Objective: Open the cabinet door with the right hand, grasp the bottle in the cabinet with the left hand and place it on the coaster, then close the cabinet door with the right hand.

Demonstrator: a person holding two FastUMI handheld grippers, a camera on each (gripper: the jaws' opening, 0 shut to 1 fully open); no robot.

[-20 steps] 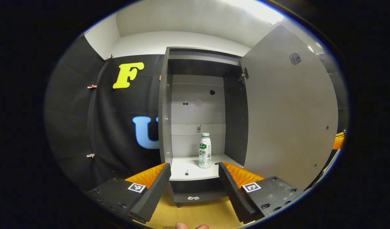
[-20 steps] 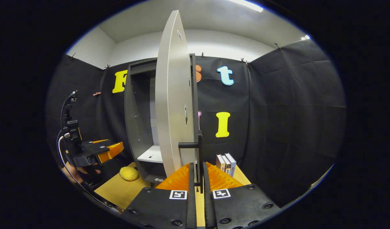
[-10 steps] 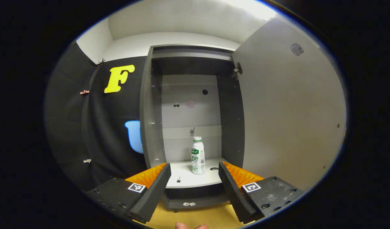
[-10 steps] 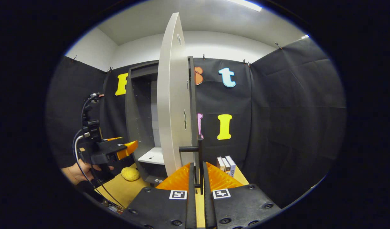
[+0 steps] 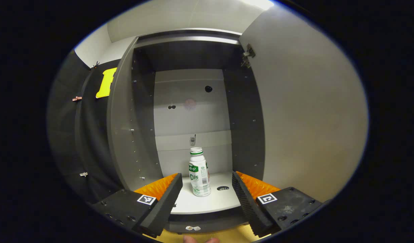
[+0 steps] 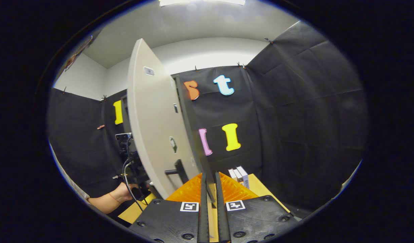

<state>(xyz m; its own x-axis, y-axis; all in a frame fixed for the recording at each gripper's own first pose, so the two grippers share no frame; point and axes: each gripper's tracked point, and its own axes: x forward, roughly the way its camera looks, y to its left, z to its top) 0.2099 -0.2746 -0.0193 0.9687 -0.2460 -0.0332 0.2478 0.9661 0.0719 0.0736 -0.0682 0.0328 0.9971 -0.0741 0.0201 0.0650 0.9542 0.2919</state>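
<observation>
— Where's the small white plastic bottle with the green cap (image 5: 199,172)?

— Upright on the grey cabinet's shelf (image 5: 213,201), ahead of the spread left gripper (image 5: 207,189).

— Tricky?

— Probably light, smooth; grip mid-body. The right gripper (image 6: 209,189) pinches the pale door's (image 6: 153,128) edge.

The left gripper (image 5: 207,184) is seen at the bottom of the frame, its jaws spread wide apart with nothing between the pads. Framed in the gap, just left of centre, a white bottle (image 5: 199,175) with a green-banded cap stands upright on the pale shelf (image 5: 212,202) of the cabinet (image 5: 190,101). The cabinet door (image 5: 308,118) is swung open along the right side. Fingertips (image 5: 200,240) are glimpsed at the very bottom edge.
</observation>
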